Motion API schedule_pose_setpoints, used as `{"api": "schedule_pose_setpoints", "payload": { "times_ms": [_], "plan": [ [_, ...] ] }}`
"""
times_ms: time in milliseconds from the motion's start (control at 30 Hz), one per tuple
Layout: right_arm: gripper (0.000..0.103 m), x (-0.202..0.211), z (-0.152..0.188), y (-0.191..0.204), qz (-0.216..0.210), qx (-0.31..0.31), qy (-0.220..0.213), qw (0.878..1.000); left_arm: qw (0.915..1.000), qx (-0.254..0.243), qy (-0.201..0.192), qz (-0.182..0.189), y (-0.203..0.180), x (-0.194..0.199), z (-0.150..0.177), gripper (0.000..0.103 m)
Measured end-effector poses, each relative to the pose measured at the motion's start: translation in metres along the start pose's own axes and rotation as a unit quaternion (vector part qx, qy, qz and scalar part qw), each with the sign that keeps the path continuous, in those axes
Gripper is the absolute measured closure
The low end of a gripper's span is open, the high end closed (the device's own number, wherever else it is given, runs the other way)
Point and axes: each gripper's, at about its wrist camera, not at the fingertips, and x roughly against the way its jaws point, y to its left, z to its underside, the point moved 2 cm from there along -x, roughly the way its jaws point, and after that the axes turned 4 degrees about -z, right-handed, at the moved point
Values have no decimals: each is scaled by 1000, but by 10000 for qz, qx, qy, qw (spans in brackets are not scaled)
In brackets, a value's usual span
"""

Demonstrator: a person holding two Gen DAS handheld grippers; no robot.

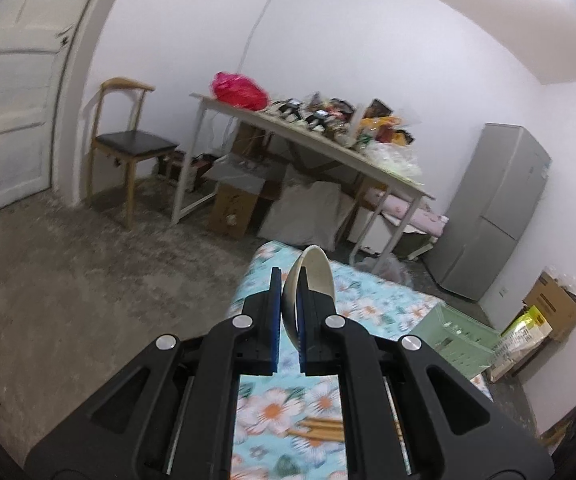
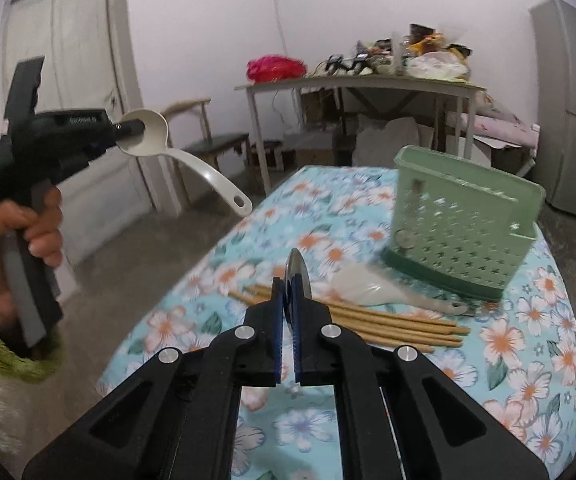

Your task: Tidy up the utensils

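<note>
Two tools are pinching utensils above the floral counter. The left tool clamps a white ladle by its bowl, upper left of the right view. The right tool grips a metal spoon. Lower right lie chopsticks, a rice paddle and a green basket.

Wooden chair with dark seat, beside white panelled door. Long white table against the wall, crowded with clutter; red bag at one end. Cardboard boxes and pale cushions beneath. Grey fridge nearby. Bare concrete floor.
</note>
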Motion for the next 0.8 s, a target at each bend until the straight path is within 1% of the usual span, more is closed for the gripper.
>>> {"api": "schedule_pose_setpoints", "payload": {
  "times_ms": [100, 267, 300, 433, 500, 633, 800],
  "plan": [
    [100, 11, -3, -13, 61, -117, -156, 9998, 9995, -138, -160, 233, -27, -5, -11, 98],
    [100, 18, -4, -29, -20, -368, -296, 9989, 9952, -552, -483, 645, -88, -21, -30, 98],
    [100, 18, -3, -30, -23, -387, -326, 9987, 9937, -661, -523, 745, -103, -27, -33, 98],
    [100, 27, -7, -42, -60, -517, -535, 9972, 9891, -996, -538, 942, -150, -48, -33, 98],
    [100, 33, -8, -49, -51, -581, -620, 9964, 9861, -1238, -559, 959, -172, -58, -29, 98],
    [100, 40, -10, -66, -97, -769, -711, 9945, 9763, -1880, -767, 747, -209, -75, -13, 98],
    [100, 43, -10, -81, -126, -923, -756, 9928, 9617, -2547, -865, 525, -235, -92, 8, 98]
  ]
}}
